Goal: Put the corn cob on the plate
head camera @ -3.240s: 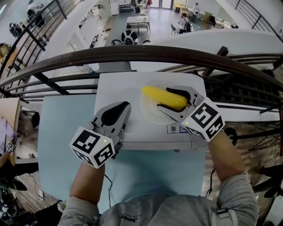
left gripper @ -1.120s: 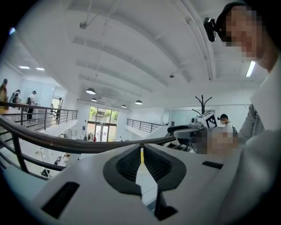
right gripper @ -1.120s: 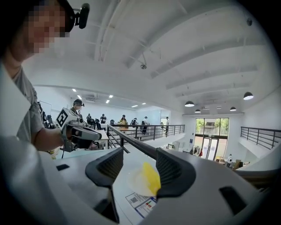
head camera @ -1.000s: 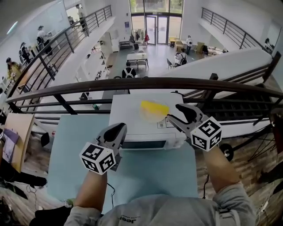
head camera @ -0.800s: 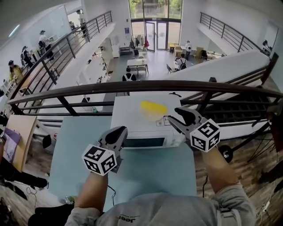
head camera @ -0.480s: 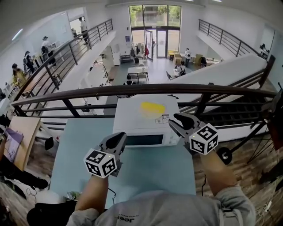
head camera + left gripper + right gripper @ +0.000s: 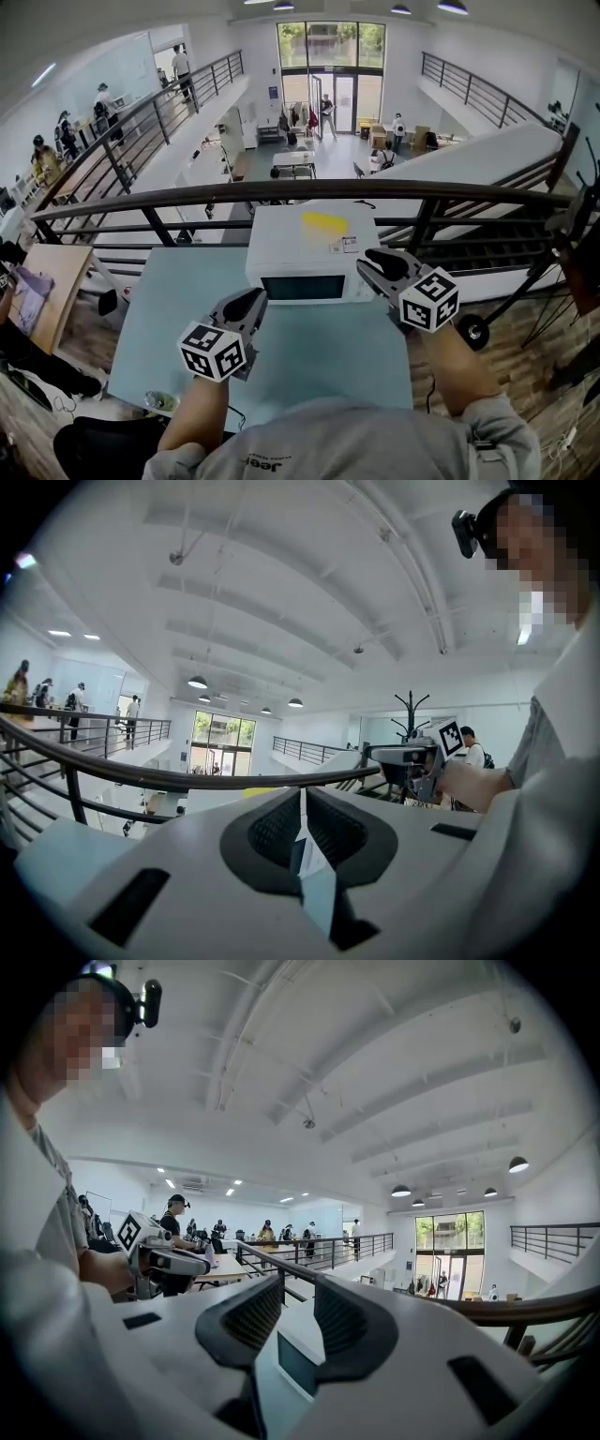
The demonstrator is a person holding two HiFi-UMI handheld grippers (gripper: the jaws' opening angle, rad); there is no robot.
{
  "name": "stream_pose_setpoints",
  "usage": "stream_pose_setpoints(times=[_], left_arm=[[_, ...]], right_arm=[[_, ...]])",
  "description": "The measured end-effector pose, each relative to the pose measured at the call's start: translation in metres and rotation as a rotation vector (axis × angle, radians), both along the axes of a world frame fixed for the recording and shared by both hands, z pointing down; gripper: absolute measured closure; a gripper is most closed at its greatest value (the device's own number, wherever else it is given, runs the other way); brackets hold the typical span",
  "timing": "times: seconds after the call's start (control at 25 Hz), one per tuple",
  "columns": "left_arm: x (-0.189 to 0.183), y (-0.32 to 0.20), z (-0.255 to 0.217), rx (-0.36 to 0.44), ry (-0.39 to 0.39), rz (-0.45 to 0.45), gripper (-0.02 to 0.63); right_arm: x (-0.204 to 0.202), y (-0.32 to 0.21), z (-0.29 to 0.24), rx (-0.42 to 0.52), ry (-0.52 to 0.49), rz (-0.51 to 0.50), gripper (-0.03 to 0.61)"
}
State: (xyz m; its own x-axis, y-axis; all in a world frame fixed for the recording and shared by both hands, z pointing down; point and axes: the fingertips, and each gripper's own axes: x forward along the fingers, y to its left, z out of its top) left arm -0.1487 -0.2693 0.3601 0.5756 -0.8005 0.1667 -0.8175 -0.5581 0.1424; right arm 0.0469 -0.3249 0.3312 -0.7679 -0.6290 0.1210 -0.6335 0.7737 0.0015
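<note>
Corn cob (image 7: 324,222) lies on top of the white microwave (image 7: 314,272), on the plate (image 7: 328,238) (its pale rim is barely separable from the white top). Placing step looks done.

Both grippers sit well apart from it, low over the teal table (image 7: 309,356) in front of the microwave door. Neither touches anything.

Left gripper (image 7: 251,300): tongs pressed together, only a thin slit between the pads, nothing in it.

Right gripper (image 7: 368,263): tongs part-spread, having just been closing on air. Its own view shows only the microwave corner far beyond the gap, nothing pinched.

Judgement: task's goal appears met, so this is the retreat phase. Next move calls for little — keep both grippers clear of the microwave edge and the railing (image 7: 281,192) behind it, so the cob is not jogged or rolled off.
</note>
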Motion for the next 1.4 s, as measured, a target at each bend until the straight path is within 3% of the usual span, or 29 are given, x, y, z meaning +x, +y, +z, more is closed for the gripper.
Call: stream_pose_setpoints(times=[0.68,1.4], left_arm=[[-0.004,0.060,0.013,-0.001,0.060,0.006,0.581],[0.011,0.108,0.052,-0.068,0.090,0.000,0.581]], right_arm=[[0.001,0.075,0.007,-0.007,-0.045,-0.020,0.525],[0.016,0.124,0.064,-0.130,-0.118,-0.027,0.561]])
